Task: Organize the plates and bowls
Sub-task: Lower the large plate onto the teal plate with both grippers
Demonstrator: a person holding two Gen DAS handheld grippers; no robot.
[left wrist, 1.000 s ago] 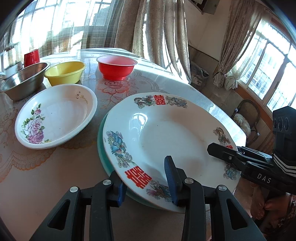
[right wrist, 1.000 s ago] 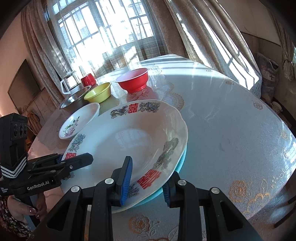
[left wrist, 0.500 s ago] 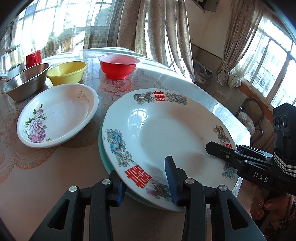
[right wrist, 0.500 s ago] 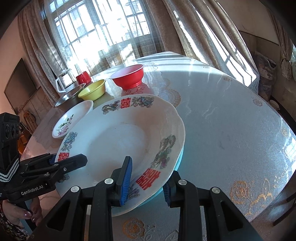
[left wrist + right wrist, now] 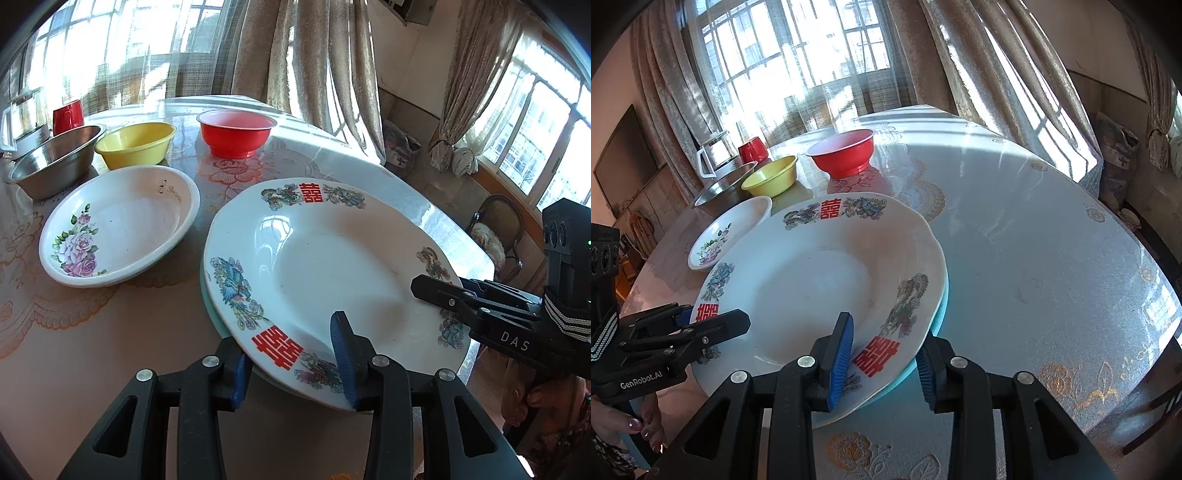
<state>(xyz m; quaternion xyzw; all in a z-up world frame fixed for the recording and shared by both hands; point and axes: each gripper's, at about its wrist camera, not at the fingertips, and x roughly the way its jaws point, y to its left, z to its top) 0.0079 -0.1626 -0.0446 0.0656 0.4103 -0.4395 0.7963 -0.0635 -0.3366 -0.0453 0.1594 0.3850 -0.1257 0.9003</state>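
A large white plate with red characters and bird prints rests on a teal plate whose rim shows under it; the teal rim also shows in the right wrist view. My left gripper is shut on the near rim of both plates. My right gripper is shut on the opposite rim of the large plate. A white floral dish, a yellow bowl, a red bowl and a steel bowl stand behind.
A red cup and a white jug stand at the far edge of the round table. Curtains and windows lie behind. A chair stands beyond the table's right edge.
Both grippers and the stacked plates have lifted slightly and shifted toward the bowls, the right side tilting up. Both grips have stayed the same.
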